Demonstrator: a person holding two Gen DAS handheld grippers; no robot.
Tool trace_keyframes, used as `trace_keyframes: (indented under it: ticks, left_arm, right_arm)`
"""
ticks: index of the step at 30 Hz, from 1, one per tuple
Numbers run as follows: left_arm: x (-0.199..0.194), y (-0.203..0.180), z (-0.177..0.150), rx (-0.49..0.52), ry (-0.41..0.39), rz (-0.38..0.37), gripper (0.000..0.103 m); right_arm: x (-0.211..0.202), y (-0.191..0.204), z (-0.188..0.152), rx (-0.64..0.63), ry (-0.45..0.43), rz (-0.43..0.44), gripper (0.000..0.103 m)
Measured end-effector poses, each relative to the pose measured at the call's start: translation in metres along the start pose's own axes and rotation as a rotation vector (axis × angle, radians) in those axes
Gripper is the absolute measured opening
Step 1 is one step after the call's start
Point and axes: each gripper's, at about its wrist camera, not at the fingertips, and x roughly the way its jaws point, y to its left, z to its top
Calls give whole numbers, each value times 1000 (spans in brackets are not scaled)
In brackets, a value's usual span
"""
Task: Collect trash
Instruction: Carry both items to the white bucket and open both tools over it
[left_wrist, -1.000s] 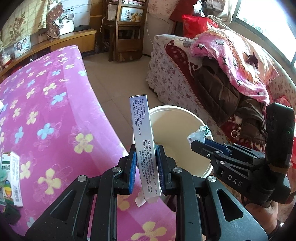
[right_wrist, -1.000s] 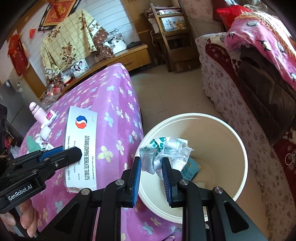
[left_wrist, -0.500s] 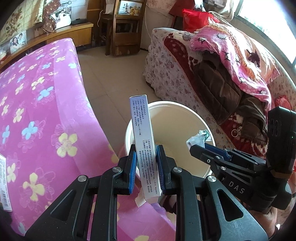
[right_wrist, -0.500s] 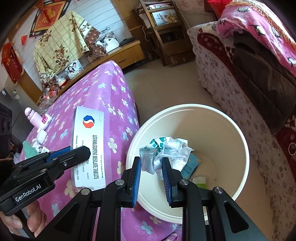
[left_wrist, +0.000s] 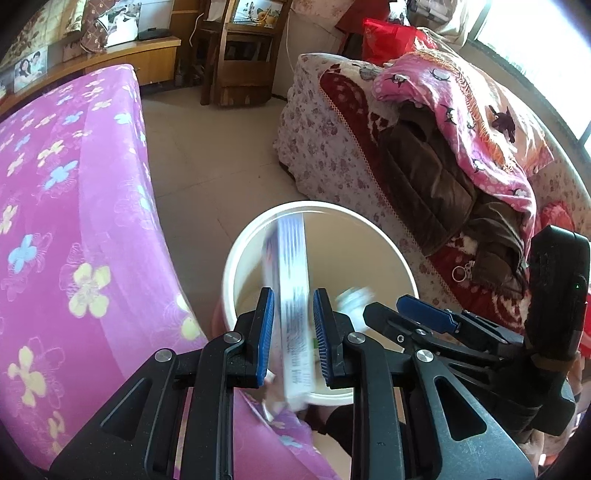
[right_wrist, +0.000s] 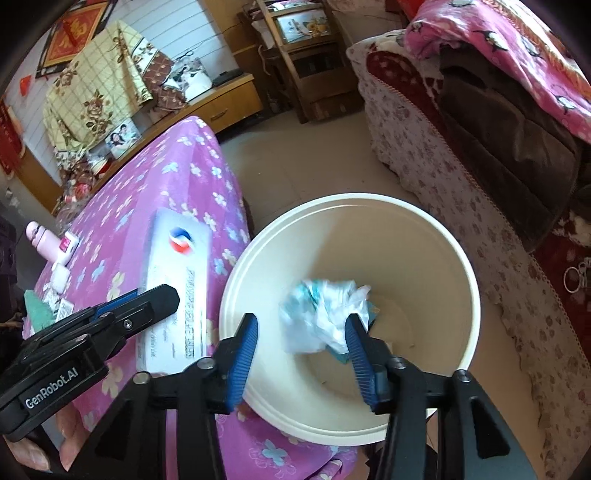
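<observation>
Both grippers' fingers are spreading over the bucket (right_wrist: 469, 280): let the box (left_wrist: 293, 306) and wrapper (right_wrist: 325, 314) drop clear inside its rim.

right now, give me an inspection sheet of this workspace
surface: table under a pink flowered cloth
job's things: cream bucket on the floor beside the table; white carton, blurred, over its rim; crumpled wrapper over the bucket's mouth
clutter: pink bottle and small packets at the table's far end
grippers: left gripper opening, carton between its jaws, a gap at the pads; right gripper opening, wrapper against one pad only
cables: nothing seen
surroundings: sofa heaped with blankets, wooden chair, tiled floor
</observation>
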Motion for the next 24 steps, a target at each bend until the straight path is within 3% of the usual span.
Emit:
trace_keyframes:
  ticks: [2, 21, 24]
  left_arm:
    - [2, 0, -1, 1, 10, 7, 30]
    - [-25, 24, -19, -28, -8, 97, 31]
    - [-34, 29, -22, -31, -19, 116, 39]
  right_arm:
    - [-1, -2, 0, 3, -1, -4, 48]
    - [-1, 13, -6, -17, -1, 1, 48]
    - [-2, 18, -7, -26, -3, 1, 48]
